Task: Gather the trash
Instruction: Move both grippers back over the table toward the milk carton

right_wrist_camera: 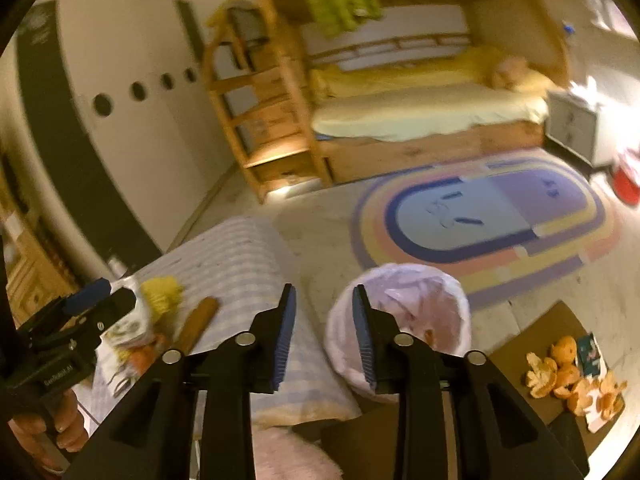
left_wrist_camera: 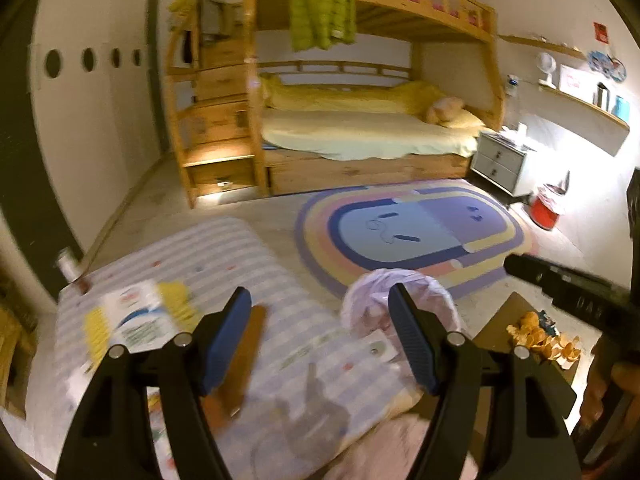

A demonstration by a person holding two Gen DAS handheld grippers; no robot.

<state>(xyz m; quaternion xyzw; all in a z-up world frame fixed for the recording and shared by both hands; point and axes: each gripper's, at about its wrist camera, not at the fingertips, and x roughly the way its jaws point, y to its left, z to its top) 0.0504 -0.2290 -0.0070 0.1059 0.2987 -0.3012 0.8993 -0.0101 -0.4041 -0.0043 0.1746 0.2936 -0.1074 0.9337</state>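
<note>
Peels [right_wrist_camera: 576, 380], orange and torn, lie heaped on a brown board [right_wrist_camera: 532, 344] on the floor, off to the right of both grippers. Right gripper [right_wrist_camera: 324, 330] has its fingers partly apart with nothing between them; left gripper [left_wrist_camera: 320, 328] stands wider, also empty. Just beyond the right fingers sits the lined bin [right_wrist_camera: 400, 320], between the striped mattress [right_wrist_camera: 240, 256] and the board. I judge the right hand nearer the peels, which lie to the right and slightly nearer than the bin. Wrappers [left_wrist_camera: 132, 320] and a brown stick [left_wrist_camera: 244, 360] lie on the mattress by the left gripper.
</note>
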